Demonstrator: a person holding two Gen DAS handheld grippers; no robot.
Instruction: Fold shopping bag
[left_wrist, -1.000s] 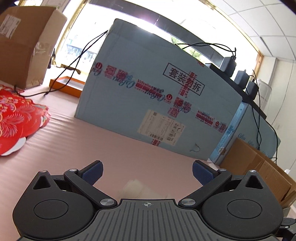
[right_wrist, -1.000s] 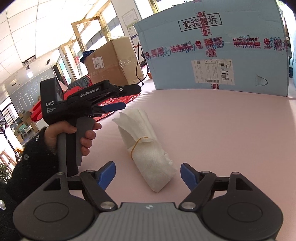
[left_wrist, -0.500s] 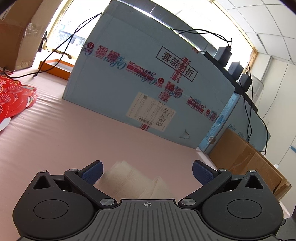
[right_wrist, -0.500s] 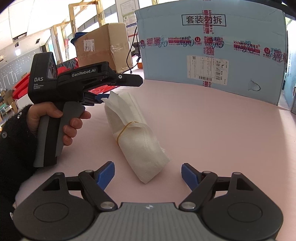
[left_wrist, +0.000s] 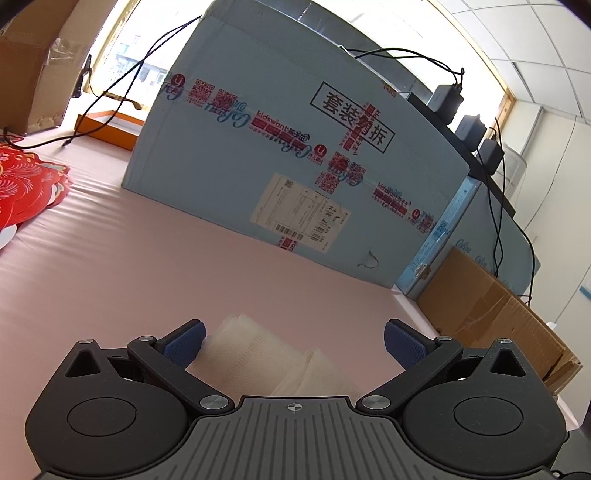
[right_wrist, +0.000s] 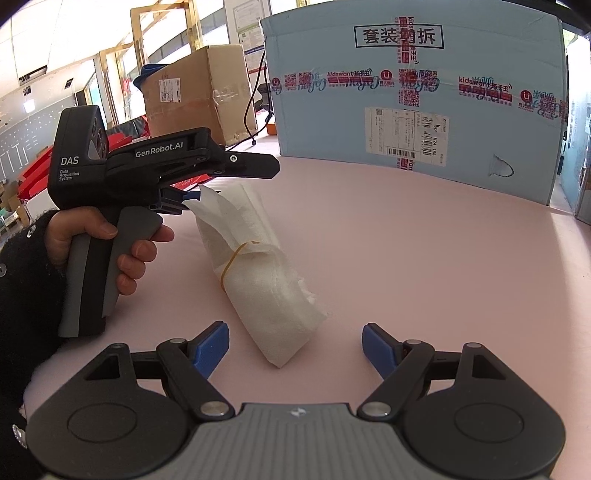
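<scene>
A white shopping bag (right_wrist: 258, 273), rolled up and held by a yellow rubber band (right_wrist: 236, 254), lies on the pink table (right_wrist: 424, 258). My left gripper (left_wrist: 293, 343) is open, its blue pads on either side of the bag's far end (left_wrist: 258, 354). It also shows in the right wrist view (right_wrist: 184, 201), held by a hand at the bag's upper end. My right gripper (right_wrist: 295, 349) is open, just short of the bag's near end.
A large light-blue box (right_wrist: 417, 88) stands along the back of the table. A brown carton (right_wrist: 199, 92) is at the back left, flattened brown cardboard (left_wrist: 495, 314) off the right edge. Red paper decorations (left_wrist: 26, 188) lie at the left.
My left gripper has moved forward onto the bag's end, so the bag now lies between its pads. My right gripper has come a little closer to the bag's near end.
</scene>
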